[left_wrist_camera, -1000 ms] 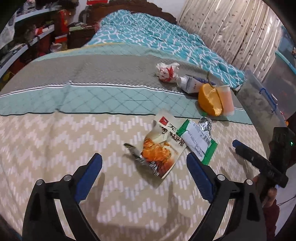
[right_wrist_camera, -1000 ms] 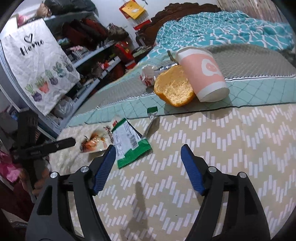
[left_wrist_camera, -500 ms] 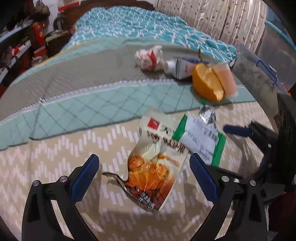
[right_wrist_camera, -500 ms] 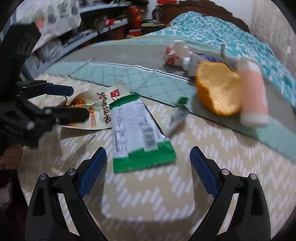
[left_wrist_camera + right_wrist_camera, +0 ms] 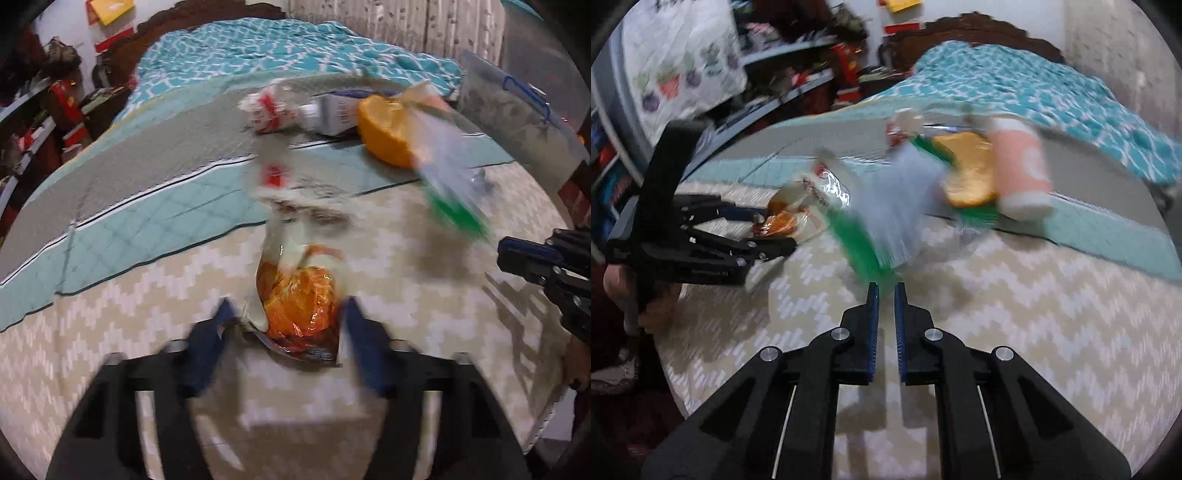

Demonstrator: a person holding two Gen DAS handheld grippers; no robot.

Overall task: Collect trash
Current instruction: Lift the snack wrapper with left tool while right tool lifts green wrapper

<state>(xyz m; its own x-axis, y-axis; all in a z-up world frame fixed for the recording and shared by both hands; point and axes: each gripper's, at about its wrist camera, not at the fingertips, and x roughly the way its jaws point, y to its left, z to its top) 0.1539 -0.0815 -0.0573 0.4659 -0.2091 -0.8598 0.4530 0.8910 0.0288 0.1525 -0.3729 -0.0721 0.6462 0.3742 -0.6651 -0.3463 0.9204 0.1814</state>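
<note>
— Two wrappers, where are they?

— My left tool (image 5: pixel 286 317) has just been closing round the orange snack wrapper (image 5: pixel 297 299), its pads at the crumpled sides, near the bed's (image 5: pixel 1052 314) front edge. My right tool (image 5: pixel 885 291) has just closed, pinching the green-edged wrapper (image 5: pixel 882 218) by its near end.

— Room to move?

— Bare cover before my right tool; the orange half (image 5: pixel 967 170) and pink cup (image 5: pixel 1021 166) sit farther in.
</note>
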